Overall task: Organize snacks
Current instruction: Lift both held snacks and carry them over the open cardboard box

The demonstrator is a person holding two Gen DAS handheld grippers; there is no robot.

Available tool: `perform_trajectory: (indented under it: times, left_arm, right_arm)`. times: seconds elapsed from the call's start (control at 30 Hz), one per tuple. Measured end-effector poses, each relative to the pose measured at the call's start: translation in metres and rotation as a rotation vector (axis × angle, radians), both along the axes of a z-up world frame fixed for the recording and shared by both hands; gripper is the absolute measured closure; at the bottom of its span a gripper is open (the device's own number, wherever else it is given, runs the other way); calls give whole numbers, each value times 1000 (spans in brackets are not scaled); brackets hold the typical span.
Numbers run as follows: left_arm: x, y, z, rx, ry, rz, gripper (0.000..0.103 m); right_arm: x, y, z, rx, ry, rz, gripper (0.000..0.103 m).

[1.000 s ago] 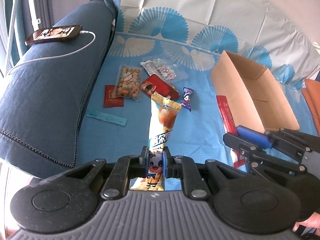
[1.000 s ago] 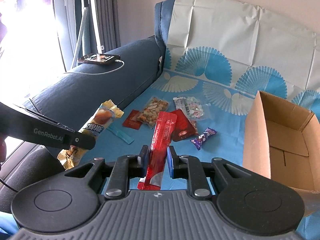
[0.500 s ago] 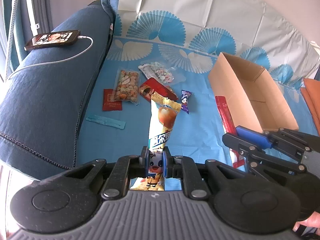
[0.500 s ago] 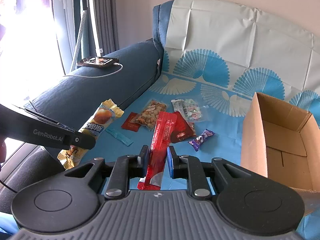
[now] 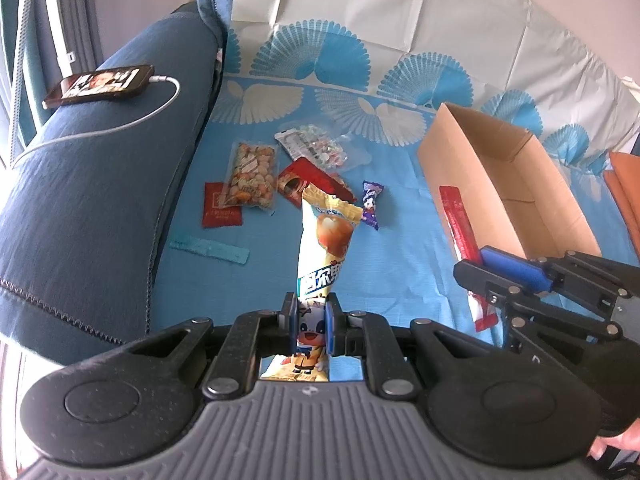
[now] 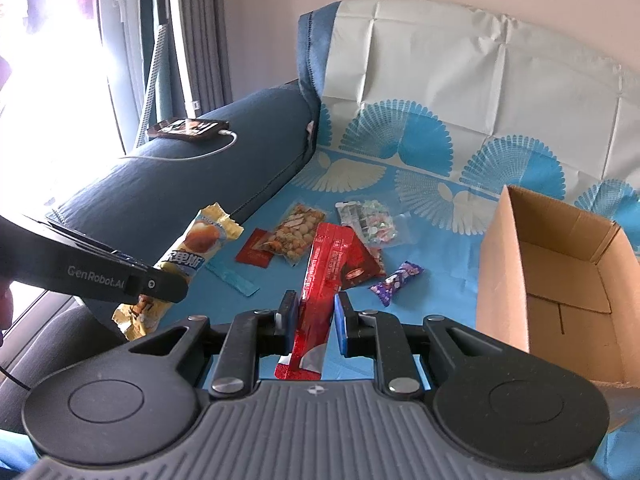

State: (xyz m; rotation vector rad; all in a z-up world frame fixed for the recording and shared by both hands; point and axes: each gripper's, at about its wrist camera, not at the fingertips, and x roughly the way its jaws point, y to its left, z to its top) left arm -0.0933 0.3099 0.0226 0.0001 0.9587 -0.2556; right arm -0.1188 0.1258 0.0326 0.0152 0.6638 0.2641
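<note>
- One cardboard box (image 6: 552,276) stands open-topped on the blue sofa cover (image 5: 400,256), at the right; its brown walls are plain and the part of its inside that shows is bare, with only the flap seams on its floor.
- Two snacks are off the cover. The left tongs (image 5: 311,322) are pinched on the lower part of a long yellow-and-white snack packet (image 5: 324,248), glossy film with a round brown cake and a cartoon figure printed on it, its crimped top end pointing away.
- The right tongs (image 6: 314,322) are closed on a long narrow red foil stick packet (image 6: 320,280), shiny, with a crimped silver-edged tail hanging below the pads.
- Six snacks lie loose on the cover, left of the box: one clear bag of mixed nuts (image 5: 252,176); one clear bag of small wrapped candies (image 5: 320,148); one flat red packet (image 5: 316,184) partly under the candy bag; one small square dark red sachet (image 5: 220,210) tucked under the nut bag's edge; one thin light blue strip packet (image 5: 210,250) nearest the armrest; one small purple twist-wrapped candy (image 5: 370,204).
- The cover is thin creased sheet, blue below with fan prints, white up the backrest.
- One phone (image 5: 100,84) with a white cable lies on the dark blue fabric armrest (image 5: 80,184).
</note>
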Motion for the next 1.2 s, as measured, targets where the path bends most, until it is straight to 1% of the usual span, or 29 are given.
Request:
perform_trajectory:
  times: [0.13, 0.27, 0.4, 0.57, 0.67, 0.97, 1.2]
  left_arm:
    - [9, -13, 4, 5, -20, -21, 89]
    - [23, -35, 10, 7, -41, -52, 89]
    - [39, -64, 14, 1, -60, -92, 89]
    - [56, -109, 13, -10, -74, -157, 89]
    - [63, -139, 8, -7, -84, -202, 89]
    - [73, -234, -6, 2, -76, -342, 89]
    - [77, -303, -32, 56, -63, -429, 89]
  right_arm:
    - [3, -13, 1, -2, -7, -34, 82]
    - [7, -32, 4, -6, -15, -82, 82]
    - [10, -58, 2, -15, -18, -137, 82]
    - [14, -98, -5, -18, -16, -225, 82]
    - [17, -124, -9, -16, -12, -283, 82]
    - [17, -205, -20, -17, -16, -453, 82]
    - [15, -253, -37, 1, -8, -543, 82]
